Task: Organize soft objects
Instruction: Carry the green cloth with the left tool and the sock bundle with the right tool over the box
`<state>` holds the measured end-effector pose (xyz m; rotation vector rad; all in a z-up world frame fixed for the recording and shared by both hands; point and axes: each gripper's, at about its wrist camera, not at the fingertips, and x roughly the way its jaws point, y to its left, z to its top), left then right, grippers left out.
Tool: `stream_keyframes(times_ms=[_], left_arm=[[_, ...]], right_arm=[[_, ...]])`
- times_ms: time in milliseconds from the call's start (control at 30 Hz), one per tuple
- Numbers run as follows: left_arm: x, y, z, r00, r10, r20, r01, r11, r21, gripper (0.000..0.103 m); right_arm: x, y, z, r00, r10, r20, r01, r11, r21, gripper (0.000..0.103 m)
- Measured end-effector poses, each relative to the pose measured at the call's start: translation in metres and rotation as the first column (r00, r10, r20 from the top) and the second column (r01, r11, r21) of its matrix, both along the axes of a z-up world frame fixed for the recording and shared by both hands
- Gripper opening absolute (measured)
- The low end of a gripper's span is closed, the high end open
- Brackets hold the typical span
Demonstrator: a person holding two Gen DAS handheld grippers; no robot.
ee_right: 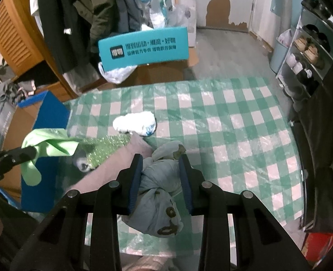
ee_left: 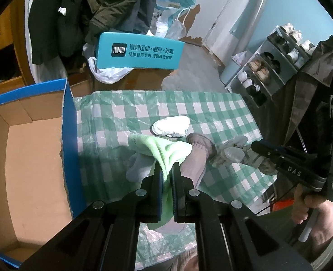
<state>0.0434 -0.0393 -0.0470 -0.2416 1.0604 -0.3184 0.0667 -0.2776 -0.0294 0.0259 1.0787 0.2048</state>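
At the far left an open cardboard box with blue outer walls and plain brown inside stands against the left edge of the table, whose cover is a glossy, wrinkled green-and-white checked plastic sheet. Just right of the box, the left gripper has its black jaws nearly closed on a fold of a soft, fleecy light-green cloth, which drapes over a pale grey sock and rises from the table; in the right wrist view the cloth hangs in front of the box's blue wall. Touching the cloth on its right lies a ribbed grey-brown sock. Farther back, a crumpled white bundle rests alone on the sheet. At the right, the right gripper reaches in low over the near edge, its jaws held part open around a knotted, smooth pale-blue bundle with dark printed marks, the pads touching its sides.
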Motion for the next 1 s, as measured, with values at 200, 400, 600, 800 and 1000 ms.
stream_keyframes(times_ms=[200, 400, 600, 800, 1000], left_arm=[[0.0, 0.004, 0.01, 1.0, 0.01, 0.016, -0.01, 1.0, -0.014, 0.007], [-0.003, 0.008, 0.018, 0.999, 0.017, 0.032, -0.017, 1.0, -0.02, 0.007], [-0.008, 0.013, 0.028, 0.997, 0.026, 0.067, -0.026, 1.0, -0.002, 0.007], [-0.013, 0.021, 0.035, 0.995, 0.037, 0.092, -0.039, 0.999, 0.017, 0.007], [-0.02, 0.033, 0.042, 0.992, 0.058, 0.111, -0.061, 0.998, 0.023, 0.007]], right_arm=[[-0.001, -0.002, 0.014, 0.999, -0.006, 0.039, 0.005, 1.0, 0.019, 0.031], [-0.001, 0.003, 0.025, 0.998, 0.003, 0.066, -0.005, 0.999, 0.031, 0.031], [-0.002, 0.014, 0.035, 0.996, 0.026, 0.09, -0.029, 0.999, 0.035, 0.031], [-0.003, 0.028, 0.044, 0.993, 0.054, 0.109, -0.058, 0.998, 0.038, 0.031], [-0.002, 0.046, 0.053, 0.988, 0.087, 0.124, -0.093, 0.995, 0.04, 0.031]])
